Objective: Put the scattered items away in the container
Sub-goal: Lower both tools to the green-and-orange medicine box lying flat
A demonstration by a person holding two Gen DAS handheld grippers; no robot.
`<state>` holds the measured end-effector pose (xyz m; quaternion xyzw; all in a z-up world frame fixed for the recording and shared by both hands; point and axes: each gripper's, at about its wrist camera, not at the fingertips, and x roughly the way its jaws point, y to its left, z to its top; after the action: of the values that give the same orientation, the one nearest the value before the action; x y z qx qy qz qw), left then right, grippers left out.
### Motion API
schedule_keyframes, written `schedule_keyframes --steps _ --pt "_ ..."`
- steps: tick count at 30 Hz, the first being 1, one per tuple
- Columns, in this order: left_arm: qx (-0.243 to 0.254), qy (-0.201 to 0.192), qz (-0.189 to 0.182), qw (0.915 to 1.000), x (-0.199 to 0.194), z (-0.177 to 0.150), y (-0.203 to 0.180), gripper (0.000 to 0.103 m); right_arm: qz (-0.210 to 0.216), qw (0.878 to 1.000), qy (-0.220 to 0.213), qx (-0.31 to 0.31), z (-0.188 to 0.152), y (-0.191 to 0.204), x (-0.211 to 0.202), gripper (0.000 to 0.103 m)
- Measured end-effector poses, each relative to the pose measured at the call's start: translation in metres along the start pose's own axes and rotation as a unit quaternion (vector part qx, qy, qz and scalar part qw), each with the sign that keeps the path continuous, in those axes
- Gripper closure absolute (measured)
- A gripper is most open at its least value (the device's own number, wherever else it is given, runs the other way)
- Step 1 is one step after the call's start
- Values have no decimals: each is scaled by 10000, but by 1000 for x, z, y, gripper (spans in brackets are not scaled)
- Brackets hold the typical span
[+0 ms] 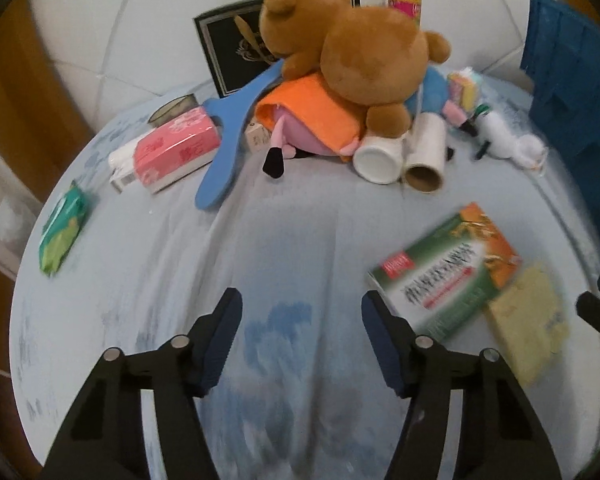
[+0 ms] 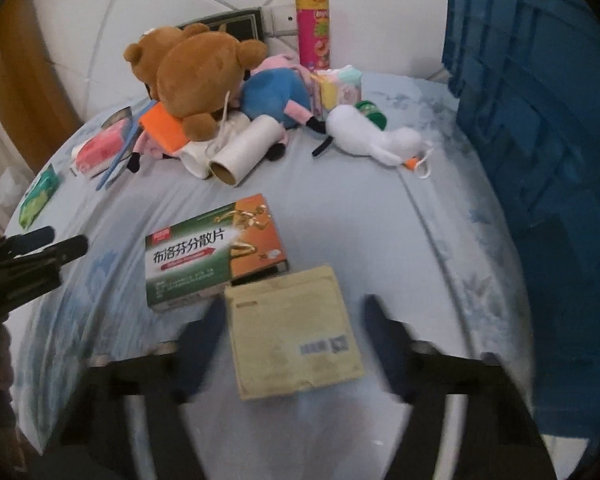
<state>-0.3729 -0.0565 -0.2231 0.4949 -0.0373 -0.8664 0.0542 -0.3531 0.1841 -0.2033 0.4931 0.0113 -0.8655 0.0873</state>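
I see the pale blue bedsheet (image 2: 340, 208) carrying everything, with the ribbed blue plastic crate (image 2: 540, 140) standing at its right edge. At the far edge a brown plush bear (image 1: 364, 52) lies on top of an orange-dressed pink plush pig (image 1: 304, 124), touching a white paper roll with a cardboard core (image 1: 426, 152). A white plush goose (image 2: 376, 136) lies between that pile and the crate. Nearer me, the green and orange medicine box (image 2: 216, 248) touches the flat yellow paper packet (image 2: 292, 332). My right gripper (image 2: 294, 320) hangs spread wide, its blurred fingers either side of the packet, pinching nothing. My left gripper (image 1: 302, 312) is also spread, over bare sheet, just left of the box.
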Motion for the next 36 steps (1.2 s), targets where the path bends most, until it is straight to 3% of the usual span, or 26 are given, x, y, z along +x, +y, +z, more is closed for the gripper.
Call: schedule_keyframes --steps 4,9,13,19,22,31,33,36 --pt "157 -30 28 9999 35 11 0 42 32 9999 170 0 1 9 27 63" --pt "58 -98 73 9999 67 26 1 43 89 9992 379 -59 4 18 60 63" --pt "231 155 -114 9995 88 28 -9 42 67 9983 526 -257 7 25 79 63" --pt "409 248 -371 9982 74 12 -24 48 111 9975 555 -428 24 28 95 64" --pt "173 370 -641 9971 66 5 -18 48 176 9971 603 -434 31 27 104 65" --pt "7 405 -368 9985 64 -6 -22 48 396 9964 649 -385 32 24 105 62" --pt "41 443 -382 9983 63 -6 -20 48 493 9962 654 -310 31 23 103 69" --pt "-43 343 -413 9985 53 -3 -11 48 768 9951 586 -196 33 20 95 70"
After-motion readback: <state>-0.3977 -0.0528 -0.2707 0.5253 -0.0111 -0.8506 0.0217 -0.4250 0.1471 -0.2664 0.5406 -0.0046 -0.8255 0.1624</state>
